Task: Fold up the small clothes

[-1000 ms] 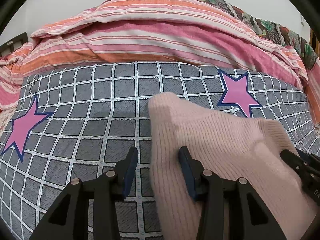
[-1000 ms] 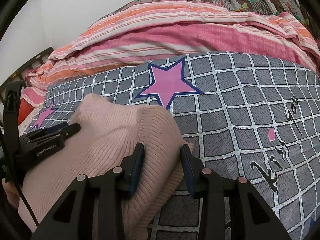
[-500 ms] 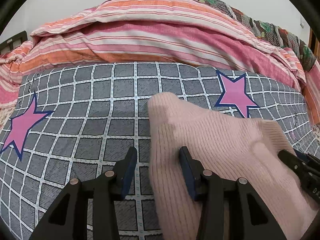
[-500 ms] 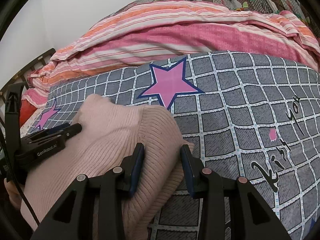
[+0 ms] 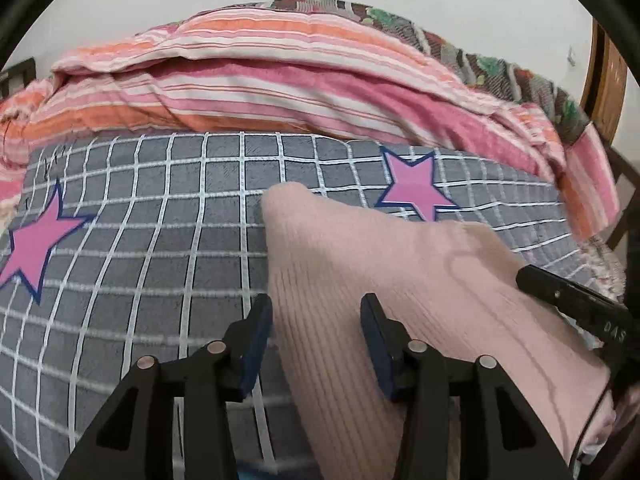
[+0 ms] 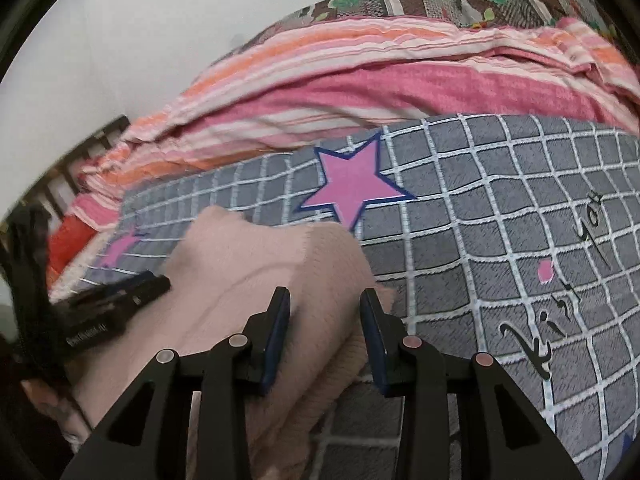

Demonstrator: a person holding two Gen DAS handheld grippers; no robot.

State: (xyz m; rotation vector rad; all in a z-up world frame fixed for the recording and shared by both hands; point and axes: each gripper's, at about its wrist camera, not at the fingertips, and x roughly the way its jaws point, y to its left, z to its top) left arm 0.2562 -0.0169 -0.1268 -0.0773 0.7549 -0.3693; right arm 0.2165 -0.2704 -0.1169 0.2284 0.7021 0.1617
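A pale pink ribbed knit garment (image 5: 384, 280) lies folded on the grey checked bedspread (image 5: 140, 260). My left gripper (image 5: 316, 332) is open, its jaws astride the garment's left edge near the camera. My right gripper (image 6: 325, 326) is open, its jaws astride the garment's (image 6: 256, 280) right edge. Each gripper shows in the other view: the right one at the garment's right side (image 5: 576, 304), the left one at its left side (image 6: 112, 304). The near part of the garment is hidden under the grippers.
A pink, orange and white striped quilt (image 5: 280, 88) is heaped along the far side of the bed. Pink stars (image 6: 352, 188) and black lettering (image 6: 552, 320) mark the bedspread. A wooden headboard (image 5: 608, 76) stands at the far right.
Both grippers have drawn back a little and tilted, so the bed and garment sit lower in view. The jaws stay open. The garment has not visibly moved.
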